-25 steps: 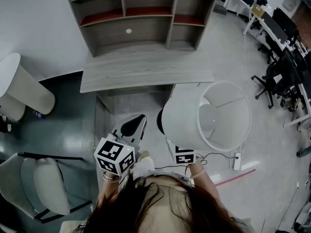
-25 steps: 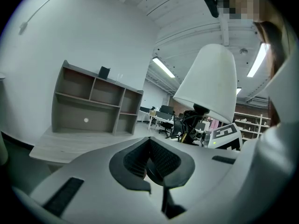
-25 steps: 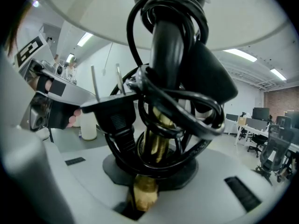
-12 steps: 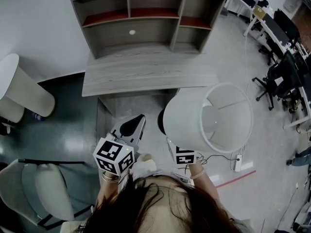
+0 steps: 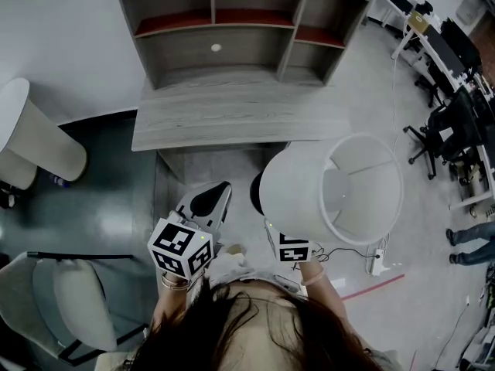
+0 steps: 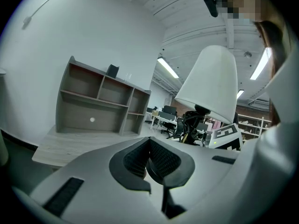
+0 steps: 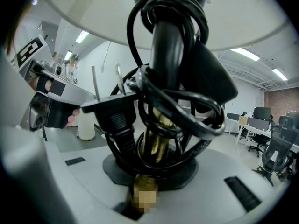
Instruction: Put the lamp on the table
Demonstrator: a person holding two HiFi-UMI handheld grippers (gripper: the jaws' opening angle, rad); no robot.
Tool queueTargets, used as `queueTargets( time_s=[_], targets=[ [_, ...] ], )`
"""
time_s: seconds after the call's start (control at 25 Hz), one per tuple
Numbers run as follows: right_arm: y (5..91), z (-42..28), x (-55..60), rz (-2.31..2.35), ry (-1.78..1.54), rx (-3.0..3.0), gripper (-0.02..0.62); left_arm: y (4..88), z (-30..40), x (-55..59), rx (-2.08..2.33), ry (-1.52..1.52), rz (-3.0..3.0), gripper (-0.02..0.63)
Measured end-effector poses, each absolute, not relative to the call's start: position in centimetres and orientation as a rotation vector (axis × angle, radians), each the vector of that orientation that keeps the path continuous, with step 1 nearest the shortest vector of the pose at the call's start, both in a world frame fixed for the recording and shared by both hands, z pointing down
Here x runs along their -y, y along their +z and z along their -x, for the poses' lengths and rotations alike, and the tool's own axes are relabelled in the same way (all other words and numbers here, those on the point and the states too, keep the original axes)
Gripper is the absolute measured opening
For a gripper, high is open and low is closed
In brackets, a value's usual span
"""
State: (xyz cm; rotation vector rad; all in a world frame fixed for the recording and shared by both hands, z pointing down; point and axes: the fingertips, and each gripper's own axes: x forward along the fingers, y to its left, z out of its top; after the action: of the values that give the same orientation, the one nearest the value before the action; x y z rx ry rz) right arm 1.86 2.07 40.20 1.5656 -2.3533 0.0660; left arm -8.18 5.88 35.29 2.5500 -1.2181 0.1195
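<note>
My right hand-held gripper (image 7: pixel 148 178) is clamped on the white-shaded lamp (image 5: pixel 309 188) by its cord-wrapped stem, in the air short of the table (image 5: pixel 232 122); my left hand-held gripper (image 6: pixel 154 164) is closed and empty, so next I judge a carry forward and an upright set-down.

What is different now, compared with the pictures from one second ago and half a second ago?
Almost nothing has moved. A person's legs have come into view at the right edge of the head view. The right gripper stays clamped on the lamp, held in the air short of the desk. The left gripper remains shut and empty.
</note>
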Motion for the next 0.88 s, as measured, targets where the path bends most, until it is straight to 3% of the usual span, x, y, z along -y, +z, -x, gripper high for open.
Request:
queueTargets(
  time_s=[0.88],
  targets=[
    [41.7,-0.5,7.0,-1.51,0.073,2.388,0.075,36.3,9.0,2.9,1.273,0.125,-2.525,0.005]
  ],
)
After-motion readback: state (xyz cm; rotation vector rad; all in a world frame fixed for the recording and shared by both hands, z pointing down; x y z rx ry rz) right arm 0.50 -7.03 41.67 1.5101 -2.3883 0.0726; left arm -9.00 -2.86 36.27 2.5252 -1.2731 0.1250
